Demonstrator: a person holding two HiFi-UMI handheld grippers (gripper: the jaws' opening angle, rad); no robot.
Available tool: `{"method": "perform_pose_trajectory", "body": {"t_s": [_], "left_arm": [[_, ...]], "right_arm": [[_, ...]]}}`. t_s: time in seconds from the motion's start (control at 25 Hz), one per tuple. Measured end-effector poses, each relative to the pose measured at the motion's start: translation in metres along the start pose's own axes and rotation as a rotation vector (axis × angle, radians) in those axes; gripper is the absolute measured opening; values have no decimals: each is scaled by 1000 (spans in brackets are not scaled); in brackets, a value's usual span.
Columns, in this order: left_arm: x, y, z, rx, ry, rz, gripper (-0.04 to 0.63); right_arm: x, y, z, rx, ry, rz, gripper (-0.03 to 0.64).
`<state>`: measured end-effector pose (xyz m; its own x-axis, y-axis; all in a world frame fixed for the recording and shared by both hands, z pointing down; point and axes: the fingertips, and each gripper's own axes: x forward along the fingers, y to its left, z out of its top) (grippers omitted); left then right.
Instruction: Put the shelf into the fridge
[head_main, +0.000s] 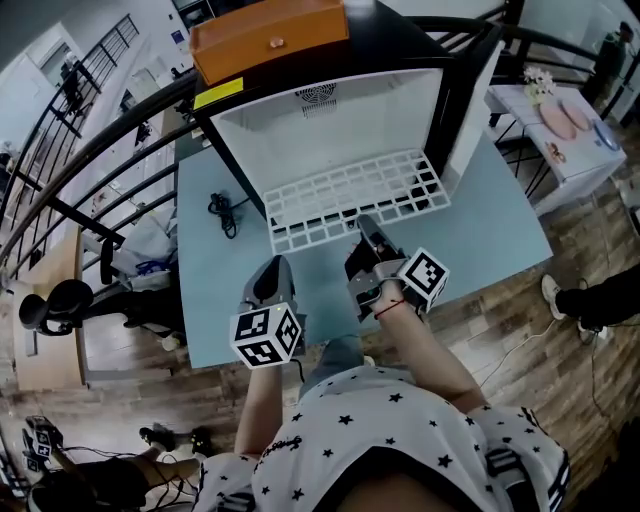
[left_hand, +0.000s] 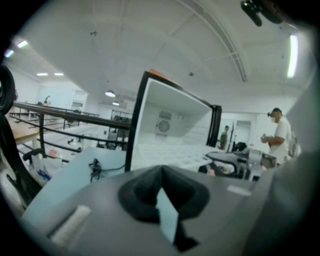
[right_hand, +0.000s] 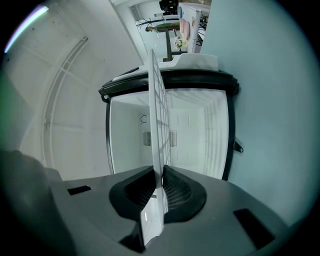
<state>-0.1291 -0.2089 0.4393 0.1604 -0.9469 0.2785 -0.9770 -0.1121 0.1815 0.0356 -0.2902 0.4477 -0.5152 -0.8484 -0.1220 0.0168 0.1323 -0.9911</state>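
A white wire shelf (head_main: 355, 198) lies level, its far part inside the open black fridge (head_main: 330, 120) and its near edge sticking out over the blue table (head_main: 215, 290). My right gripper (head_main: 366, 236) is shut on the shelf's near edge; in the right gripper view the shelf (right_hand: 159, 115) runs edge-on from the jaws into the white fridge interior (right_hand: 190, 130). My left gripper (head_main: 272, 275) hovers over the table left of the shelf, shut with nothing in it. In the left gripper view the fridge (left_hand: 170, 125) stands ahead.
An orange box (head_main: 270, 38) sits on top of the fridge. A black cable (head_main: 222, 212) lies on the table at the left. The fridge door (head_main: 470, 110) stands open at the right. Railings run behind, and a white side table (head_main: 560, 130) with dishes is at far right.
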Motion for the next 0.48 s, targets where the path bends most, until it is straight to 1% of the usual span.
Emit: {"method": "perform_pose_trajectory", "body": {"t_s": [0.12, 0.48], "left_arm": [[4, 4, 5, 18, 1, -6, 5], [13, 9, 6, 26, 13, -12, 5]], "right_arm": [[5, 0, -2, 16, -5, -1, 41], [10, -4, 0, 21, -17, 1, 41]]}}
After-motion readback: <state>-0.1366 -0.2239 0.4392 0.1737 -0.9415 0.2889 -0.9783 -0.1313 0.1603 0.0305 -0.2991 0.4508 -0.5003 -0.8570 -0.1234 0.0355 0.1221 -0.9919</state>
